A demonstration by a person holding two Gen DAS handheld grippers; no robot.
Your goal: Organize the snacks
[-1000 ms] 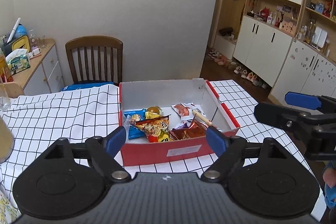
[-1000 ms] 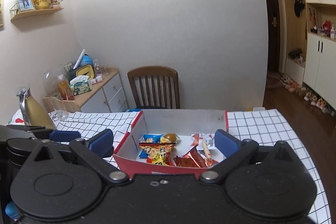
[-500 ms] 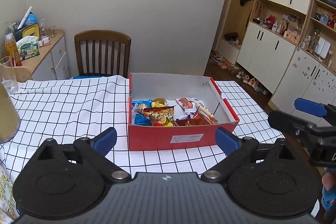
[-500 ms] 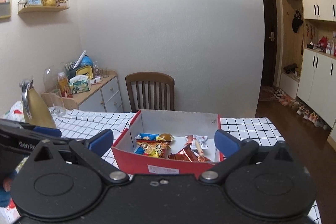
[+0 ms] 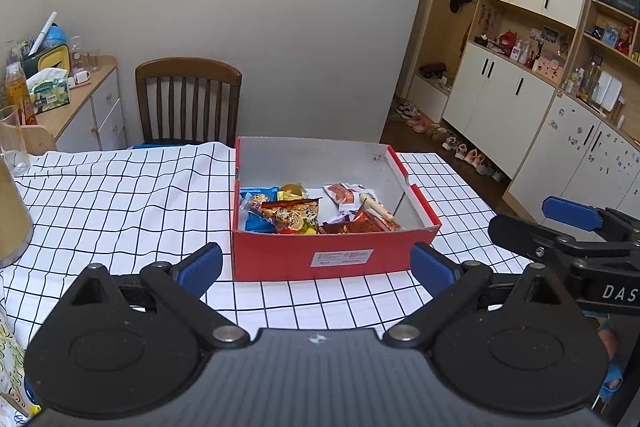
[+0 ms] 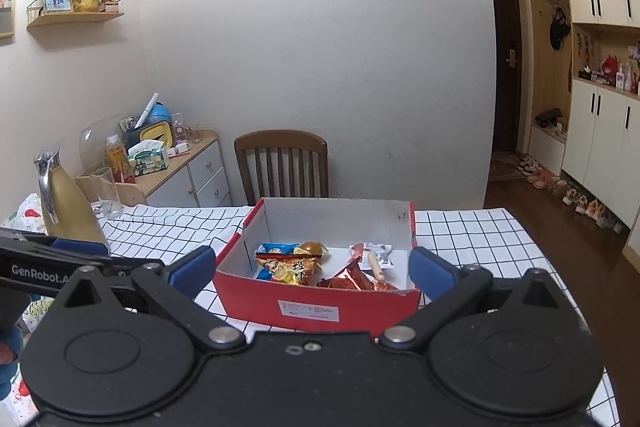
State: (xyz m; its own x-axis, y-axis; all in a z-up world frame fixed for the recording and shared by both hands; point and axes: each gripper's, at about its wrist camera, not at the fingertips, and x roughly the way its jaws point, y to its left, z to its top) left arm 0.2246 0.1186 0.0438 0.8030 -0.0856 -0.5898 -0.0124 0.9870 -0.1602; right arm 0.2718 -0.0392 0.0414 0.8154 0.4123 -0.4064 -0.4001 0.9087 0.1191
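Partly hidden snacks (image 5: pixel 298 215) fill the box (image 5: pixel 336 259) (labels unreadable); both grippers (image 5: pixel 316 269) (image 6: pixel 312 273) gape empty.

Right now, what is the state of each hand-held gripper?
Left hand-held gripper: open, holding nothing.
Right hand-held gripper: open, holding nothing.

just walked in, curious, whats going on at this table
A person holds a tool in each hand, both aimed at a red box of snack packets on a checked tablecloth. The left tool and right tool are open and empty, short of the box. Nothing is being gripped.
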